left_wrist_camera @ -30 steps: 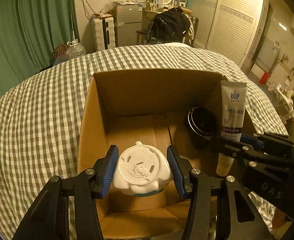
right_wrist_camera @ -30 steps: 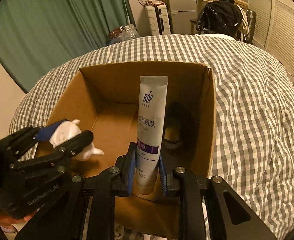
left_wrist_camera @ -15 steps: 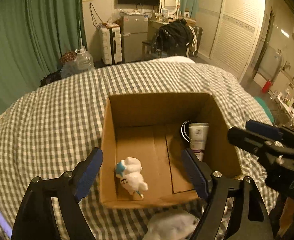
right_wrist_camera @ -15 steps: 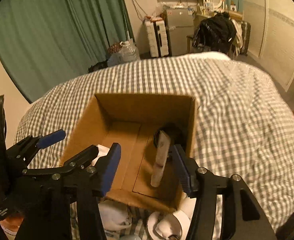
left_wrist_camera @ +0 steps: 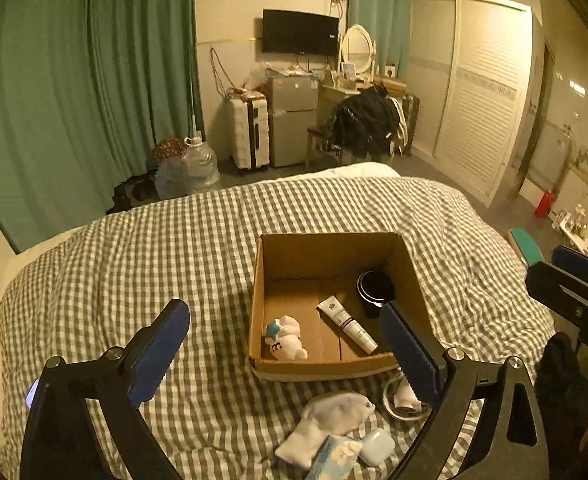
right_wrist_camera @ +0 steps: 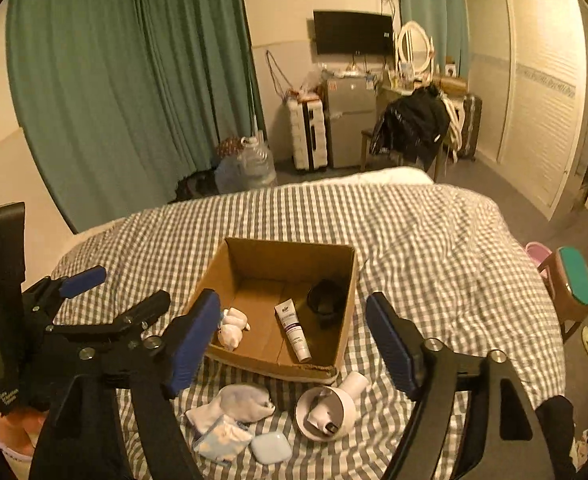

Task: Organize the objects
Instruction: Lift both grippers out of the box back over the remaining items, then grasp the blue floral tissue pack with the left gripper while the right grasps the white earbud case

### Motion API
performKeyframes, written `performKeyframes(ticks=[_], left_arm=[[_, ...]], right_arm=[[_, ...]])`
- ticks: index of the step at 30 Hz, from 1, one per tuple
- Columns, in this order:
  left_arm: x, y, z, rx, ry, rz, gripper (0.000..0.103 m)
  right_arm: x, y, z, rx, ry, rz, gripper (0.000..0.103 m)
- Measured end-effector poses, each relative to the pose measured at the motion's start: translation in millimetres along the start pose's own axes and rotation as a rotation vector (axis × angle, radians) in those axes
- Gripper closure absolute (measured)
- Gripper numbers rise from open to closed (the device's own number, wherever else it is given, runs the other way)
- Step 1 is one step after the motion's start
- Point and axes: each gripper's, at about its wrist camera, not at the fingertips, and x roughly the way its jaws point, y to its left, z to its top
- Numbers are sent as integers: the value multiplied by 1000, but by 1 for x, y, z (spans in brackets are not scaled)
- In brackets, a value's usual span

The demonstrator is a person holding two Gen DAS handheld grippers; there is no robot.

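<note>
With both jaws having just opened, the left gripper (left_wrist_camera: pixel 289 344) and right gripper (right_wrist_camera: pixel 294 340) empty, and tube (right_wrist_camera: pixel 294 330) and figurine (left_wrist_camera: pixel 285 338) lying in the box (left_wrist_camera: pixel 326 368), swing down squarely over the socks (right_wrist_camera: pixel 233 404).

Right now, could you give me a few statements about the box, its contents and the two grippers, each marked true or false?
1. The tube lies flat inside the box. True.
2. The left gripper is shut on the white figurine. False: its jaws have just been opening and stand wide, with the figurine lying in the box.
3. A dark round container sits in the box's far right corner. True.
4. The right gripper holds the tube. False: its jaws have just been opening and grip nothing.
5. The sock is in the box. False: it lies on the checked bedspread in front of the box.
</note>
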Motion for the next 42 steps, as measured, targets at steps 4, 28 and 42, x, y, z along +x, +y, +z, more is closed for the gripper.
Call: performKeyframes(ticks=[4,28,42], left_arm=[[-24,-2,-12,9,-22,12,4],[13,-37,-159,54,167,43,2],[76,-70,-202,173,331,-4,9]], right_arm=[[-32,4,-9,-24,-49,-17,21],[-26,-12,-148,-64,30,-95,8],[37,-34,-193,21,219,-101,8]])
